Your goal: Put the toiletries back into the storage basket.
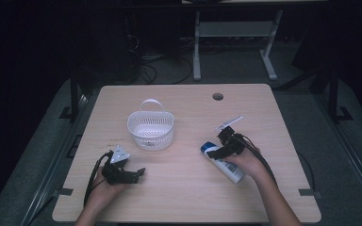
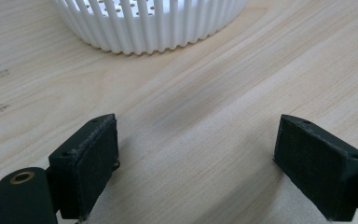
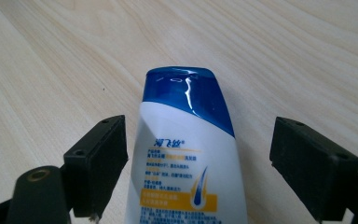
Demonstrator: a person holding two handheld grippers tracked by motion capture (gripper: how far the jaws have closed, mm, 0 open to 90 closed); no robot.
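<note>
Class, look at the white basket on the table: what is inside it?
Nothing shows inside the white basket: the high view shows its bare perforated floor. The near wall covers a strip of that floor. The shampoo bottle lies outside, on the table.

Dim lab or test room: a lone light-wood desk (image 1: 179, 197) with a cable hole (image 1: 218, 96), tangled cables (image 1: 155, 66) on grey carpet (image 1: 28, 155), and a white bench frame (image 1: 235, 37) behind.

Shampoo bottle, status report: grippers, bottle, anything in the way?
Right gripper open, jaws straddling the shampoo bottle, no grip yet. Left gripper open, idle near the white basket. Bottle lying flat on the table. Nothing in the way.
</note>
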